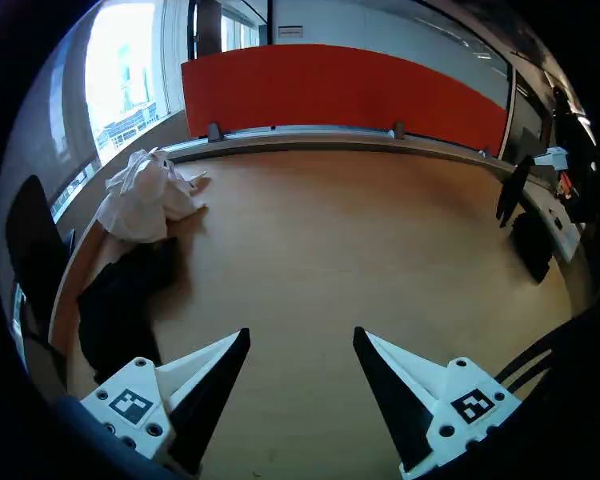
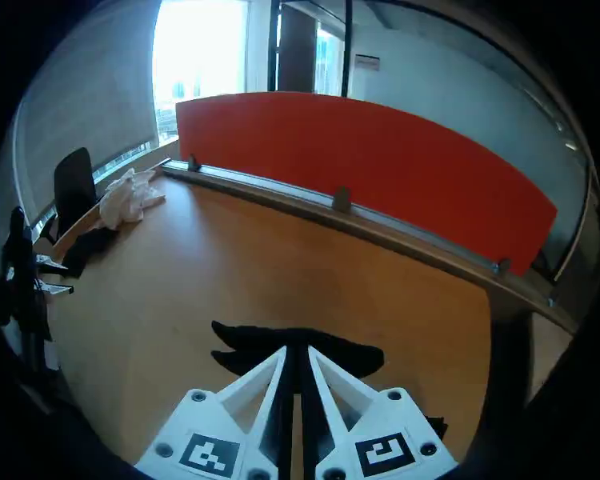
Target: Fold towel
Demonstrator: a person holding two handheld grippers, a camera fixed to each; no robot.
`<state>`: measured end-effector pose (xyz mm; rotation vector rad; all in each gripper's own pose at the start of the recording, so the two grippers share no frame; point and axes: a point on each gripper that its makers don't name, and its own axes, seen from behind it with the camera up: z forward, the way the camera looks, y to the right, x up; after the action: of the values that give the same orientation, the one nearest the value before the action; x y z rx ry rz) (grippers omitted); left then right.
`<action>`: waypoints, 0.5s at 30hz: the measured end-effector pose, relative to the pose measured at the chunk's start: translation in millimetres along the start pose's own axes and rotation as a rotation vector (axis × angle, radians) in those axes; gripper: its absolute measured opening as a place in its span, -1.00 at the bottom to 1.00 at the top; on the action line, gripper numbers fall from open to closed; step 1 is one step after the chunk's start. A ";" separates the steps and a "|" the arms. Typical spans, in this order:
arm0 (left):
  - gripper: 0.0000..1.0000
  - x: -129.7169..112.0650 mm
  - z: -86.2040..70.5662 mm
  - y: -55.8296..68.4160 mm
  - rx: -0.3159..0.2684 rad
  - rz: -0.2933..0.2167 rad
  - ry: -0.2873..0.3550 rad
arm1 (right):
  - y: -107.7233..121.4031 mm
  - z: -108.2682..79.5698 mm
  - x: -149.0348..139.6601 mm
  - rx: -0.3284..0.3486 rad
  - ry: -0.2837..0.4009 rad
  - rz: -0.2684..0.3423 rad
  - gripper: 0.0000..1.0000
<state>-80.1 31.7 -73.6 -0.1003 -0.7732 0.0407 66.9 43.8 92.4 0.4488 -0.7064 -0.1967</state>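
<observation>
Right gripper view has the right gripper (image 2: 296,350) low over the wooden table (image 2: 220,264), its two fingers pressed together with only a thin slit between them; their tips end in a dark towel (image 2: 344,356), which spreads to either side of them near the table's front edge, and they appear to be pinching a bunch of it, though the exact bite is hidden by the fingers themselves; a scrap of the same dark fabric shows lower down at the gripper's right. In the left gripper view the left gripper (image 1: 300,331) hangs above bare tabletop with its fingers spread wide and nothing between them; a crumpled white cloth (image 1: 144,196) and a dark cloth heap (image 1: 120,308) lie well apart from it at the table's far left edge, in front of the red divider (image 1: 340,88). The fold looks barely begun; only one point of the towel seems held. The main risk, as I judge it, is that a one-handed pinch on bunched fabric drags the towel into a rope rather than a flat sheet; a shallow bite could also slip free on lifting; and the free hand, reaching for a second corner, might catch two layers at once and set the fold crooked; with so little table in front of it, loose cloth may slide off.
</observation>
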 end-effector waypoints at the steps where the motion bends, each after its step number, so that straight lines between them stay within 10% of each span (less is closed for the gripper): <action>1: 0.92 0.2 0.3 0.5 0.000 0.000 -0.001 | 6.4 -1.0 -0.2 -0.007 -0.004 0.004 -0.91; 15: 0.92 2.1 3.2 10.4 -0.009 0.013 -0.007 | 76.3 -14.1 -6.8 -0.094 -0.043 0.043 -0.90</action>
<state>-80.9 42.4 -71.0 -0.1140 -0.7799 0.0497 73.1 118.3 114.1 0.3398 -0.7454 -0.1983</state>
